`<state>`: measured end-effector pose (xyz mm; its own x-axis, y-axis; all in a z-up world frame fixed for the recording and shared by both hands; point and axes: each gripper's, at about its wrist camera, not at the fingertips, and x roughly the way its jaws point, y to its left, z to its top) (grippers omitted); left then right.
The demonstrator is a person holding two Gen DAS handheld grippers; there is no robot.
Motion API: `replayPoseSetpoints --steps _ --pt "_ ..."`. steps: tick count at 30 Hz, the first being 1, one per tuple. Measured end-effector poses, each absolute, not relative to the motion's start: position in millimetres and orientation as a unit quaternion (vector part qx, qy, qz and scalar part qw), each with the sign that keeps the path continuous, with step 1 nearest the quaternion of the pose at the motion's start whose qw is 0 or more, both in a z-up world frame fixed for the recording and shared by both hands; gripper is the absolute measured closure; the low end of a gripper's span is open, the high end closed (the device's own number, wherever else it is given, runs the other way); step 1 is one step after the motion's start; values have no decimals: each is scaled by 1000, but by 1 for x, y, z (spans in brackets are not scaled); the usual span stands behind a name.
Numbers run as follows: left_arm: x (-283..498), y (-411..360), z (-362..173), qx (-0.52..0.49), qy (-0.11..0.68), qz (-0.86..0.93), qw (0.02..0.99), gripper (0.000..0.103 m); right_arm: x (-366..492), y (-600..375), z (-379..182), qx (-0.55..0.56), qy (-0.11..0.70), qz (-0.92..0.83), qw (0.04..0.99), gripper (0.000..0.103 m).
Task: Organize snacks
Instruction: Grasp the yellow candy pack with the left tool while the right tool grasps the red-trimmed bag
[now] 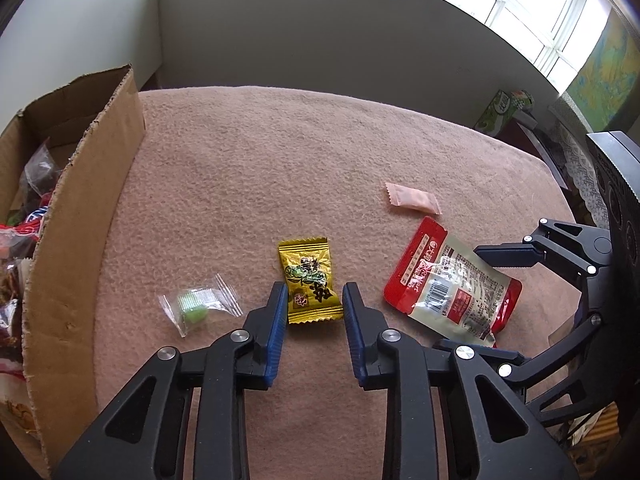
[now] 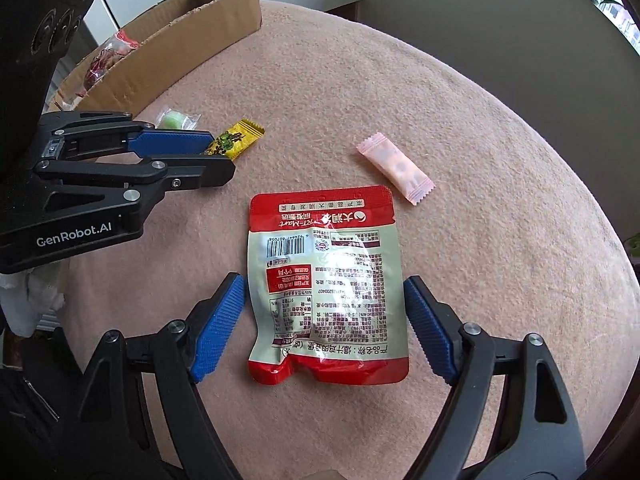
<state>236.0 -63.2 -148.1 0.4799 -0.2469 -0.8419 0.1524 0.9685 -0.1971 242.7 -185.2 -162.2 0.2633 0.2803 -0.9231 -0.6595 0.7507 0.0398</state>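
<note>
At the far left of the tabletop (image 1: 240, 152), which is draped in a pinkish fleece cloth, stands the cardboard box (image 1: 80, 208), open at the top with wrapped snacks already piled inside. Just right of it lies a clear-wrapped green candy (image 1: 196, 307), loose on the cloth. Next comes the yellow candy (image 1: 310, 286), and here my left claw (image 1: 315, 304) is at work: its blue pads sit on either side of the wrapper's near end and seem just to touch its edges, though I can't say they have a firm pinch yet. From my right-hand camera the same claw (image 2: 188, 152) comes in sideways with its fingers drawn close around that yellow wrapper.

Further right lies the red-and-cream snack pouch (image 2: 326, 288), flat, printed back up. My right claw (image 2: 324, 324) straddles it with the pads apart, one each side and neither touching the foil. Beyond it, toward the far right, a pink candy (image 2: 396, 168) lies alone.

I judge I'm at the pick-up step for two items at once. Next, the left claw needs to finish squeezing the yellow wrapper, lift it and carry it left over the box wall. The right claw has to close on the pouch's edges; slick, flat foil may buckle or slide, so it should come low before closing.
</note>
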Motion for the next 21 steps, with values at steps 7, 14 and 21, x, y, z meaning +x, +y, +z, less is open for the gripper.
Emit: replayPoseSetpoints --steps 7,14,21 --pt "231 -65 -147 -44 492 -119 861 77 235 -202 -156 -145 520 307 784 32" --pt "221 -64 -141 -44 484 -125 865 77 227 -216 -151 -119 519 308 789 40" --pt "210 -63 -132 -44 476 -127 869 77 222 -226 -144 -101 507 295 803 42"
